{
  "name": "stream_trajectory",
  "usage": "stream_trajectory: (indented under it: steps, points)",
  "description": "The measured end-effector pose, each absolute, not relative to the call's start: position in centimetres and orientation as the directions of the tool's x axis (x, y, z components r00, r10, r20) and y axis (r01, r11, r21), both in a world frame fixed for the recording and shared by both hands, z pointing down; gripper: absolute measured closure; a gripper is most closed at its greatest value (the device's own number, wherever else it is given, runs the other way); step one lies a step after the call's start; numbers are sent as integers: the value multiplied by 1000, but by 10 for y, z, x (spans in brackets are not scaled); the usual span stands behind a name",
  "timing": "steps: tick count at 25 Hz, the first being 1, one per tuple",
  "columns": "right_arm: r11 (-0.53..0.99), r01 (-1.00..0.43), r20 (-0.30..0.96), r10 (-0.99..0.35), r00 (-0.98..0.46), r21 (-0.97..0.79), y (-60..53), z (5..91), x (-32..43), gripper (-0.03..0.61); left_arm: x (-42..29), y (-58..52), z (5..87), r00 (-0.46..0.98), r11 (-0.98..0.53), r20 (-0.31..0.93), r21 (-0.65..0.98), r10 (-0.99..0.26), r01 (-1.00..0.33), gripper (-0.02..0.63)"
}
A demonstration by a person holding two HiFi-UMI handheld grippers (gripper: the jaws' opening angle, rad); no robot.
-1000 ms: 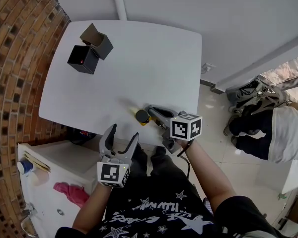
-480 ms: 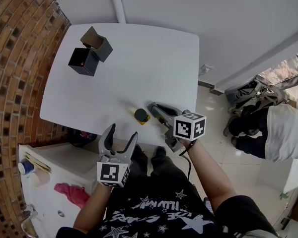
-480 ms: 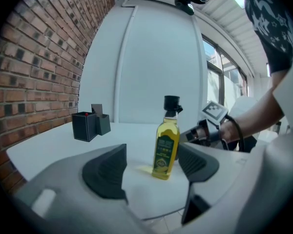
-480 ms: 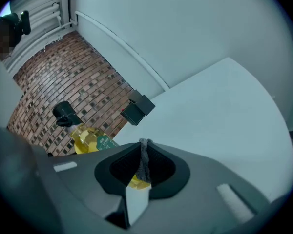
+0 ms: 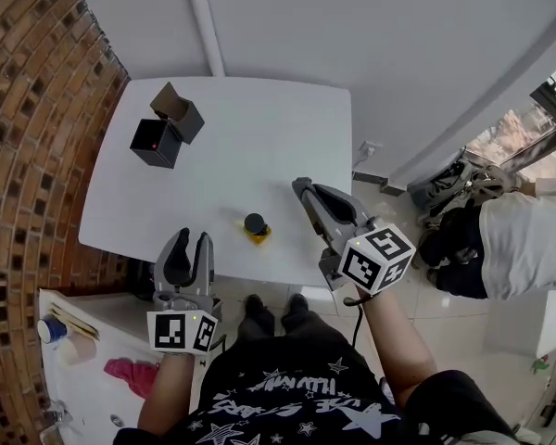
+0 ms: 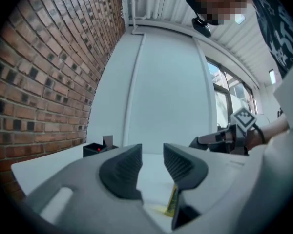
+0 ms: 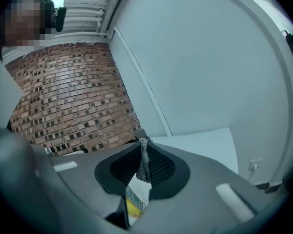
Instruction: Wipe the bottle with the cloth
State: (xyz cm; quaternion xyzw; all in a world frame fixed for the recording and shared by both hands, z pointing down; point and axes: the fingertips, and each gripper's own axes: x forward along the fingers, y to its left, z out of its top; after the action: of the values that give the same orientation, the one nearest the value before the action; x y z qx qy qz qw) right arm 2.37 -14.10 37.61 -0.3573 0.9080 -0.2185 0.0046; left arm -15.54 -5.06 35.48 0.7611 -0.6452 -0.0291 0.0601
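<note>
A small bottle [image 5: 255,225] with a black cap and yellow label stands upright on the white table [image 5: 259,137], close to its near edge. My right gripper [image 5: 302,191] hovers just right of the bottle, clear of it. It is shut on a thin fold of grey cloth [image 7: 144,161], which shows only in the right gripper view, with the bottle's label [image 7: 135,200] below it. My left gripper [image 5: 191,242] hangs at the table's near edge, left of the bottle. Its jaws are closing with nothing between them, and a gap still shows between them [image 6: 152,152].
Two black open boxes [image 5: 167,123] stand at the table's far left corner. A brick wall [image 5: 28,137] runs along the left side. A low white cabinet [image 5: 83,341] with a pink rag [image 5: 130,371] sits below the table's left. A person [image 5: 524,248] stands at the right.
My left gripper's jaws have narrowed. The right gripper has drawn away from the bottle, to the right and up, and the bottle now stands free.
</note>
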Motion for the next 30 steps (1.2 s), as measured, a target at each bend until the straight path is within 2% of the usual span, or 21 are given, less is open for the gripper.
stream_trajectory:
  steps: [5, 9, 14, 24, 30]
  points:
    - [722, -665, 3, -677, -736, -193, -112, 308, 21, 538, -162, -46, 307, 150, -158, -84, 110, -985, -981, 563]
    - [728, -683, -92, -685, -723, -62, -83, 271, 12, 538, -165, -44, 293, 133, -144, -106, 111, -986, -983, 608]
    - [698, -715, -131, -714, -688, -45, -65, 265, 11, 538, -153, -43, 303, 135, -139, -43, 102, -990, -985, 609]
    - [686, -725, -73, -728, -682, -66, -59, 288, 9, 538, -130, -38, 324, 178, -172, 43, 115, -983, -978, 609]
    - [690, -721, -69, -724, -687, -65, -57, 288, 7, 538, -124, -36, 323, 194, -188, 45, 110, -980, -976, 609]
